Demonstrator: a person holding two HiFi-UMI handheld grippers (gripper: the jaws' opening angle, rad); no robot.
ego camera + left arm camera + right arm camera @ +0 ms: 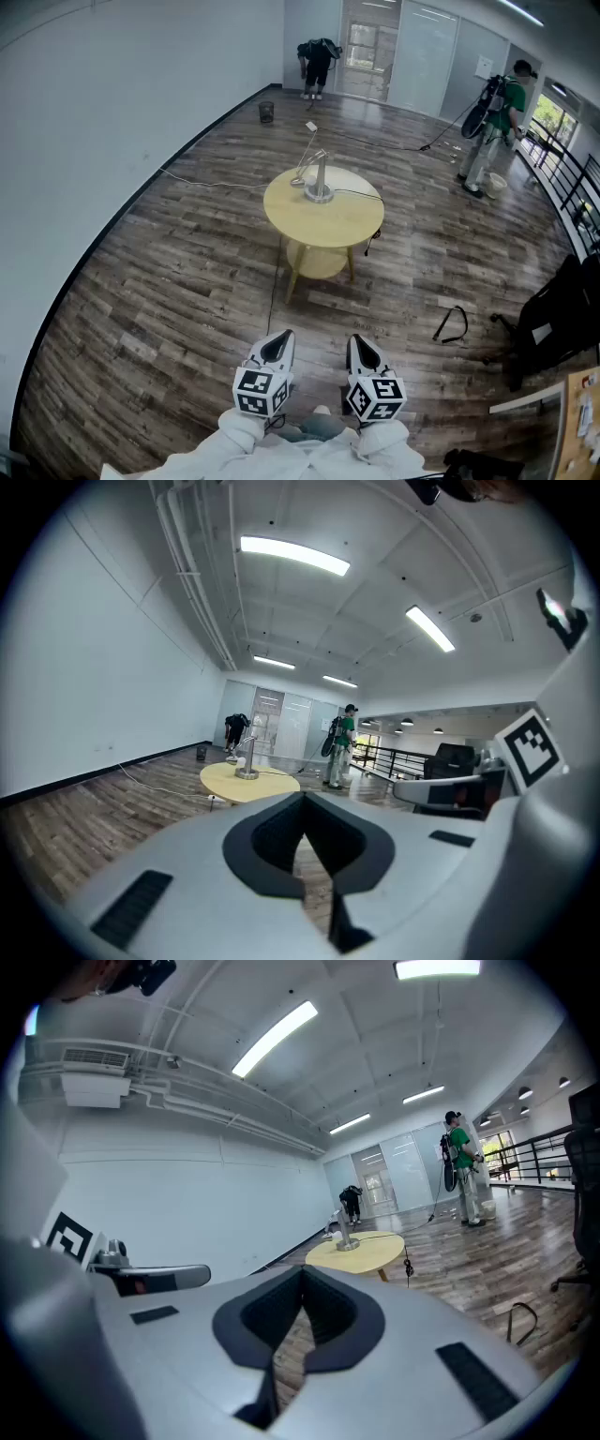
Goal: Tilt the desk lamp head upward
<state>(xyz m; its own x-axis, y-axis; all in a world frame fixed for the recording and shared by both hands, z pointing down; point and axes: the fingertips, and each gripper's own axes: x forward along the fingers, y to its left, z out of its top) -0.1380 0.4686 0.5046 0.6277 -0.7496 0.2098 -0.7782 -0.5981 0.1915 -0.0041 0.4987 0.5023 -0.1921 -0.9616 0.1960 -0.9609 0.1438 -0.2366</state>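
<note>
Silver desk lamp point(320, 180) stands on round yellow bench point(328, 230), well apart from left gripper point(277, 348) and right gripper point(363, 353), whose fingers are together and empty; lamp head indistinct.

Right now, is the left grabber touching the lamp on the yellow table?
Apart. The head view shows the left gripper at the bottom, with wooden floor between it and the table where the desk lamp stands.

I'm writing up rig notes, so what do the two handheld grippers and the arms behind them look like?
The left gripper and right gripper have pale grey shells with black inner pads. Each carries a cube of black-and-white square markers. The person wears white sleeves.
</note>
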